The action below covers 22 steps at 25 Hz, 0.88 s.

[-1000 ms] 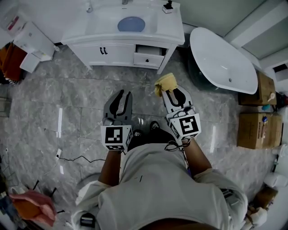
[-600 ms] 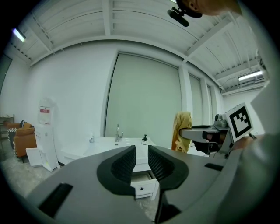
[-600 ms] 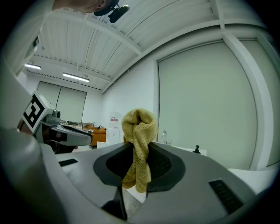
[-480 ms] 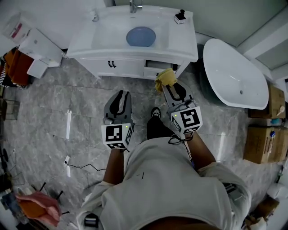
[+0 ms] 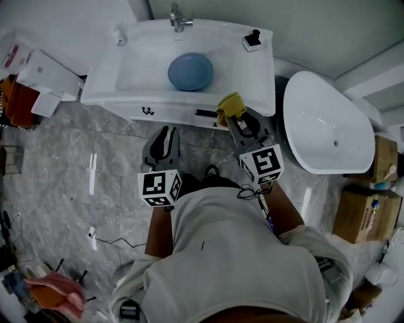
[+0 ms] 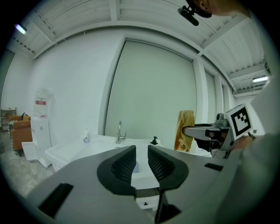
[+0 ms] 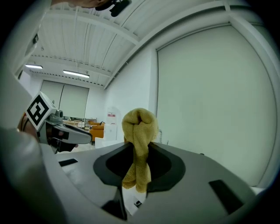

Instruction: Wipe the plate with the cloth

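The right tool point(image 5: 238, 118) was clamped on the yellow cloth point(image 5: 230, 105), which stood bunched above the jaws and hung a little below them. It was held at the front edge of the white worktop point(image 5: 259, 69), towards its right end. The blue plate point(image 5: 190, 71) lay in the sink basin point(image 5: 136, 66) in front of the tap point(image 5: 178, 17), apart from the cloth and from both tools. The left tool point(image 5: 168, 132) was held over the grey floor point(image 5: 63, 158) just short of the worktop, its jaws a narrow gap apart with nothing between them.
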{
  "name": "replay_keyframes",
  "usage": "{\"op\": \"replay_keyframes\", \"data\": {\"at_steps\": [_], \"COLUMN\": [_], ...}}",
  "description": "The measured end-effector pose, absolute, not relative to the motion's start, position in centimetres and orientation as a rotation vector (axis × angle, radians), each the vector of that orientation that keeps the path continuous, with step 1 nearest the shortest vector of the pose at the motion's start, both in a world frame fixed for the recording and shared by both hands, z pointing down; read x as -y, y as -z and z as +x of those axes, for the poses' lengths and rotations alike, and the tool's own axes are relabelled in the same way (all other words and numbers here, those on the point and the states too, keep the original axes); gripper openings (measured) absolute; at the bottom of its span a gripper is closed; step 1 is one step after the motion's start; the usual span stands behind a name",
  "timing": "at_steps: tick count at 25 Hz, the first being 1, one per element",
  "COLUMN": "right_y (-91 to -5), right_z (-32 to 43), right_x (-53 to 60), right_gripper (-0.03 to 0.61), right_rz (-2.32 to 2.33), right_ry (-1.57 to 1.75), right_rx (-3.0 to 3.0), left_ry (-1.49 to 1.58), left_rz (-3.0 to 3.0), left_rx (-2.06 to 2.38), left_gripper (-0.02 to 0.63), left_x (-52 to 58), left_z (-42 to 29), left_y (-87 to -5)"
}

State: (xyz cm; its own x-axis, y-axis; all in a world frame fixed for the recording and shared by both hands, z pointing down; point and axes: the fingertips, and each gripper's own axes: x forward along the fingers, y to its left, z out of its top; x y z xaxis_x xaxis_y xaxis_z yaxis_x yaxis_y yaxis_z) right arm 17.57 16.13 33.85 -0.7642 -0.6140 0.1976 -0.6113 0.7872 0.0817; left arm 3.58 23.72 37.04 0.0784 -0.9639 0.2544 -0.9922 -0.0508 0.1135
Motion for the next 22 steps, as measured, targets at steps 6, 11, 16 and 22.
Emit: {"op": "replay_keyframes", "data": {"at_steps": [6,11,16,22], "right_y": [-35.8,-37.7,-39.6,-44.2], "right_z": [15.5,12.9,8.9,4.9], "right_x": [-10.3,-5.4,0.9,7.2], "right_gripper": [0.086,0.087,0.087,0.087], "right_rz": [0.951,0.951,0.96,0.988], "right_ry": [-0.027,-0.048,-0.088,-0.222], "right_rx": [2.744,2.69,2.613,2.459], "left_ry": [-0.257,-0.254,-0.254,-0.333], "left_rz": [2.083,2.085,2.101,2.084], "left_rx": [1.892,1.831,1.722,1.539], "left_gripper": [0.097,0.097,0.097,0.097], "left_x": [-18.2,-12.4,-5.1,2.8], "left_z": [1.3,-1.9,-6.3,-12.1], "left_y": [-39.7,-41.4,-43.2,-47.8]}}
